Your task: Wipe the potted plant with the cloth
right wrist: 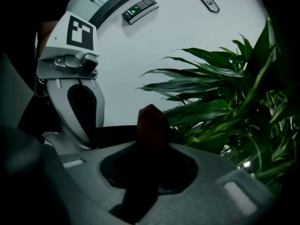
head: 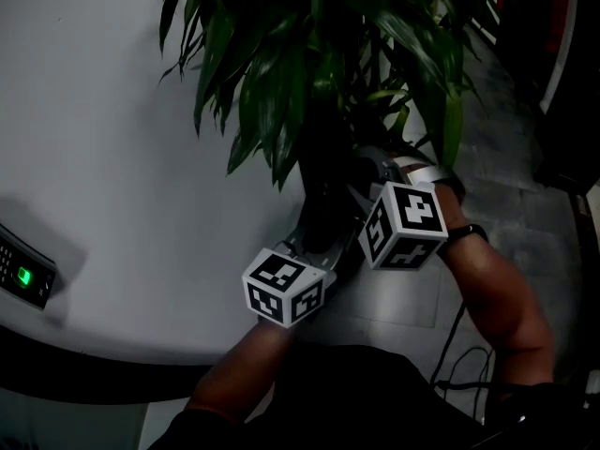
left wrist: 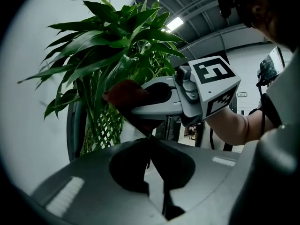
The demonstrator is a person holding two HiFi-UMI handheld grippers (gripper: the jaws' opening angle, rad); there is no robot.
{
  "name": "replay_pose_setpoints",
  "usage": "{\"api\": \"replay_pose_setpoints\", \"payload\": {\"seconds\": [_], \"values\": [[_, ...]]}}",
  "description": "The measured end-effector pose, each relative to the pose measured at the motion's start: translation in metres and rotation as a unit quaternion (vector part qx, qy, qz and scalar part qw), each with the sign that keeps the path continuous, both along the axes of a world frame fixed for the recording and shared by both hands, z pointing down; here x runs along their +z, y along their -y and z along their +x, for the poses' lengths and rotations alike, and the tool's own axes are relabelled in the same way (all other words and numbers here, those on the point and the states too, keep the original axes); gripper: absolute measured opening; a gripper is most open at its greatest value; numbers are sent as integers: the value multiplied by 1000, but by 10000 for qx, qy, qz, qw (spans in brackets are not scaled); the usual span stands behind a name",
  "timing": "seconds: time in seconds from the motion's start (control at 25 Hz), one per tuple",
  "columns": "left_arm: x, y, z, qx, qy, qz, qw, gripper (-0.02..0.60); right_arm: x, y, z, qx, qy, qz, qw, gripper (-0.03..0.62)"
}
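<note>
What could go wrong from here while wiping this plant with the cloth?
1. The right gripper is shut on the cloth as a small wad, so bare jaws may scrape the leaves.
2. The left gripper, shut, sits close under the cloth and the right gripper. They could knock together.
3. In the head view the leaves hide both sets of jaws, so contact is hard to judge.

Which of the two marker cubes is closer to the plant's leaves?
The right gripper's cube, the upper one just under the leaves; the left gripper's cube sits lower, nearer the person.
</note>
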State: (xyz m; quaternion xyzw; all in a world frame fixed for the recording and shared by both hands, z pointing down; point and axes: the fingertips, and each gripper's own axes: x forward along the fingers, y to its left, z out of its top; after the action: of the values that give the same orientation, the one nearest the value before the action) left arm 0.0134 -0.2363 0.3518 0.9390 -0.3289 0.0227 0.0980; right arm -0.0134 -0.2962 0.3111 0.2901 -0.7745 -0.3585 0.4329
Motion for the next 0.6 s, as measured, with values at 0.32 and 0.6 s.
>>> {"api": "replay_pose_setpoints", "payload": {"seconds": [0.32, 0.6], "values": [[5, 2, -1, -92, 100, 26, 9999, 17, 23, -33, 2, -337, -416, -376, 9979, 71], [3, 1, -4, -190, 191, 83, 9996, 18, 29, -64, -2, -631, -557, -432, 9955, 72]]}}
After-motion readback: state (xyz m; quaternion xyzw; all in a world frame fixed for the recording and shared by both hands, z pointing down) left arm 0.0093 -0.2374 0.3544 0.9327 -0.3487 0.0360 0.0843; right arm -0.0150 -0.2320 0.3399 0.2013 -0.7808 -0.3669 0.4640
